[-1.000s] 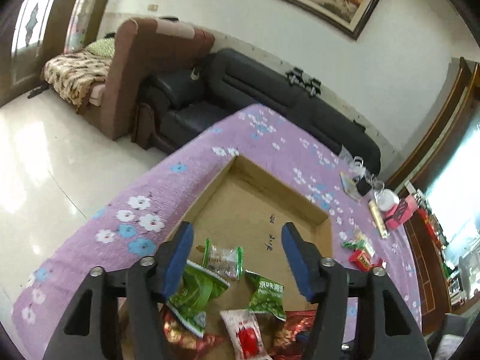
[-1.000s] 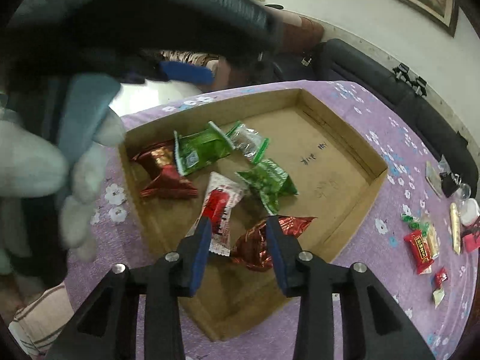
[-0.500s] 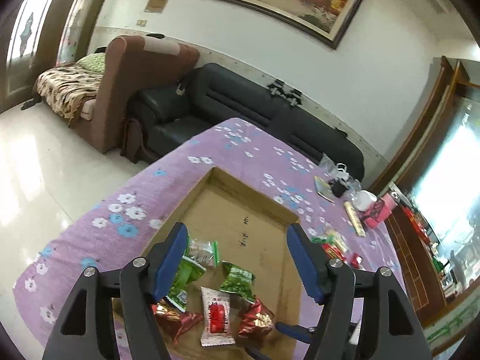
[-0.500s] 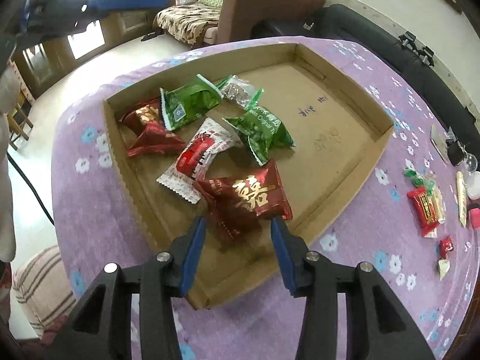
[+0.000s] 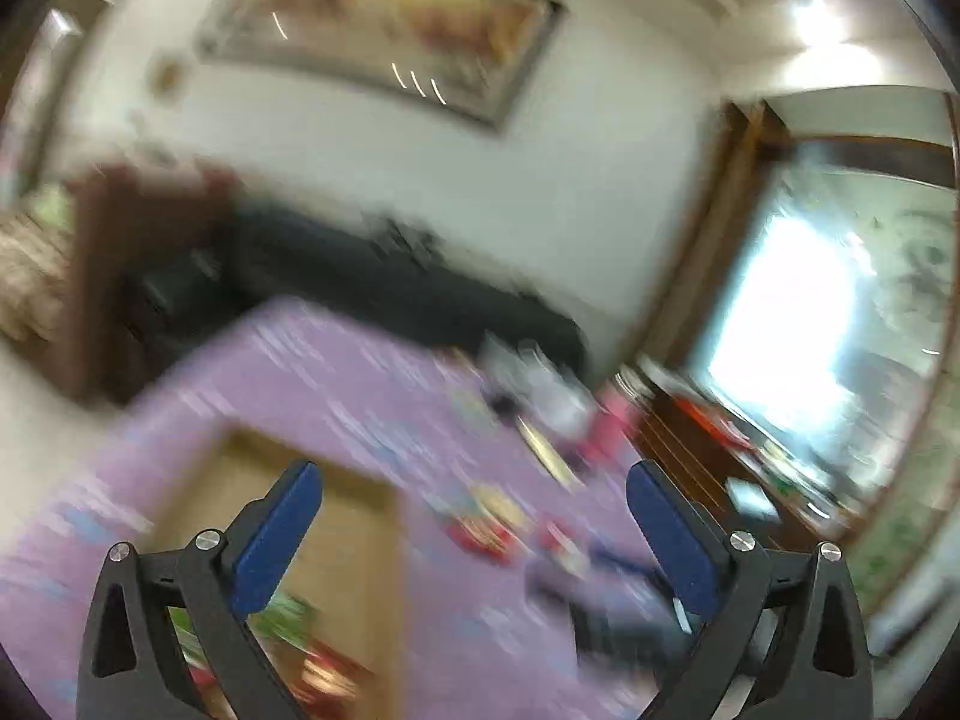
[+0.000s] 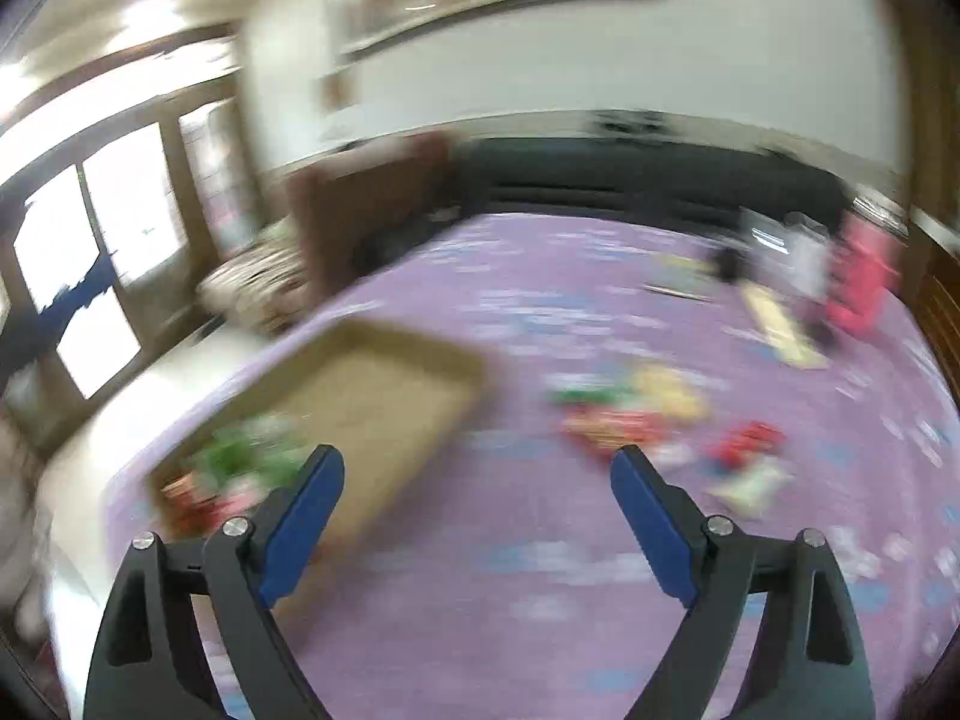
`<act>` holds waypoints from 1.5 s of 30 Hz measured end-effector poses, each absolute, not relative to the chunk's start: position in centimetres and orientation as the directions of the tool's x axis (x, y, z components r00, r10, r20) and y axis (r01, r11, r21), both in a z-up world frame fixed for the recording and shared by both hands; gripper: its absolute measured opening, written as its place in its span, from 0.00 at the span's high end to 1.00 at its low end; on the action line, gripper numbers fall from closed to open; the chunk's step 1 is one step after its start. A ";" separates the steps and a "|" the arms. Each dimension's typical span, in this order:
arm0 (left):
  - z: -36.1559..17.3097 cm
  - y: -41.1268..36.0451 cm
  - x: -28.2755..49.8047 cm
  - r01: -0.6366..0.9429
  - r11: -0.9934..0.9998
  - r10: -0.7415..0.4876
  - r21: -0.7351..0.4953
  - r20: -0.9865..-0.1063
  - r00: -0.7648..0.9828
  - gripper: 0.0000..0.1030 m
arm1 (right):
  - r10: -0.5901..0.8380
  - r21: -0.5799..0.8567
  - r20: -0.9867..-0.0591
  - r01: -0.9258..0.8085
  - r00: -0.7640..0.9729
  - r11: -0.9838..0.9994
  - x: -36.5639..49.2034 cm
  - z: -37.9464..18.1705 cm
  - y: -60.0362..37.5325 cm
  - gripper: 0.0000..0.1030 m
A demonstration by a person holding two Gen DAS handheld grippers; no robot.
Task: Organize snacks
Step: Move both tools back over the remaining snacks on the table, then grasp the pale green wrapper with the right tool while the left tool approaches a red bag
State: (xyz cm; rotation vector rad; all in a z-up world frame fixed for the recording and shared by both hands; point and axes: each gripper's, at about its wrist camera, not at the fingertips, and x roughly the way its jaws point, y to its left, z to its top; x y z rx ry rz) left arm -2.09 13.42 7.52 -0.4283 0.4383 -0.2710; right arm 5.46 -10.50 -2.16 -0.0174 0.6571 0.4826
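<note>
Both the left gripper [image 5: 474, 474] and right gripper [image 6: 477, 459] are seen spread wide and empty, just opened, beside the cardboard tray [image 6: 384, 384].

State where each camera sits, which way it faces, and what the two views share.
Left wrist: on the left gripper, facing across the purple table toward the dark sofa; open blue fingers show.
Right wrist: on the right gripper, facing over the cardboard tray and loose snacks; open fingers show.
Shared: table, tray, sofa, snacks; both blurred.
</note>
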 end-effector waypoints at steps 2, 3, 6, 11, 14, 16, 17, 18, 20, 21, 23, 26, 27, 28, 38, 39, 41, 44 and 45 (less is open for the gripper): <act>5.4 11.8 0.2 0.154 0.866 -0.397 -0.476 -0.465 0.792 0.01 | 0.375 0.224 -0.650 -0.305 0.661 0.926 8.6 -3.6 -15.4 0.14; 4.7 11.3 0.8 0.144 0.871 -0.395 -0.471 -0.493 0.775 0.01 | 0.375 0.296 -0.670 -0.232 0.640 0.926 10.1 -4.7 -18.4 0.20; 2.2 9.6 2.4 0.120 0.867 -0.407 -0.483 -0.551 0.729 0.02 | 0.335 0.370 -0.712 -0.076 0.617 0.926 12.5 -6.9 -24.1 0.43; 0.2 6.5 4.1 0.121 0.867 -0.427 -0.483 -0.596 0.680 0.05 | 0.342 0.405 -0.737 -0.024 0.582 0.914 14.0 -9.0 -26.4 0.56; -0.2 5.0 4.3 0.156 0.871 -0.446 -0.466 -0.617 0.648 0.29 | 0.344 0.403 -0.739 -0.029 0.579 0.915 15.0 -9.8 -25.8 0.56; -0.6 4.3 4.5 0.177 0.870 -0.461 -0.459 -0.636 0.618 0.43 | 0.346 0.411 -0.740 -0.020 0.578 0.912 15.9 -10.2 -24.7 0.56; -0.9 3.9 4.8 0.180 0.873 -0.461 -0.453 -0.650 0.604 0.46 | 0.343 0.410 -0.741 -0.016 0.577 0.912 16.6 -10.6 -24.2 0.56; -1.1 3.7 5.1 0.178 0.876 -0.459 -0.449 -0.659 0.596 0.46 | 0.336 0.403 -0.745 -0.014 0.577 0.915 17.1 -10.8 -23.6 0.56; -1.5 3.3 5.9 0.166 0.875 -0.459 -0.454 -0.672 0.581 0.46 | 0.328 0.385 -0.751 -0.024 0.573 0.923 17.6 -11.3 -22.5 0.56; -1.6 3.3 6.3 0.157 0.873 -0.460 -0.462 -0.674 0.578 0.46 | 0.311 0.363 -0.748 -0.030 0.587 0.931 17.7 -11.3 -22.2 0.56; -2.0 3.2 7.8 0.125 0.867 -0.461 -0.482 -0.681 0.570 0.46 | 0.275 0.310 -0.751 -0.047 0.601 0.950 17.7 -11.3 -21.5 0.63; -2.8 2.5 10.8 0.101 0.873 -0.448 -0.476 -0.704 0.550 0.46 | 0.249 0.270 -0.750 -0.060 0.613 0.961 17.5 -11.5 -21.2 0.83; -3.1 2.1 11.9 0.093 0.881 -0.436 -0.465 -0.716 0.546 0.46 | 0.250 0.271 -0.750 -0.061 0.612 0.961 17.5 -11.5 -21.3 0.83; -3.4 1.6 12.9 0.091 0.883 -0.433 -0.461 -0.724 0.538 0.46 | 0.249 0.269 -0.749 -0.061 0.614 0.961 17.4 -11.5 -21.4 0.83; -6.9 -1.9 20.8 0.062 0.972 -0.225 -0.226 -0.822 0.523 0.48 | 0.291 0.313 -0.729 -0.077 0.619 0.947 17.3 -10.6 -23.0 0.83; -6.8 -1.9 20.6 0.070 0.971 -0.231 -0.229 -0.820 0.524 0.53 | 0.295 0.317 -0.728 -0.079 0.619 0.945 17.3 -10.6 -23.1 0.83; -6.4 -1.7 19.9 0.094 0.962 -0.268 -0.258 -0.808 0.525 0.77 | 0.307 0.331 -0.727 -0.079 0.614 0.940 17.3 -10.6 -23.3 0.83; -6.2 -1.4 18.5 0.119 0.956 -0.292 -0.270 -0.810 0.509 0.93 | 0.320 0.344 -0.725 -0.082 0.609 0.935 17.4 -10.5 -23.4 0.83; -6.2 -1.3 17.9 0.127 0.957 -0.290 -0.262 -0.812 0.506 0.93 | 0.322 0.344 -0.726 -0.083 0.608 0.935 17.4 -10.5 -23.3 0.83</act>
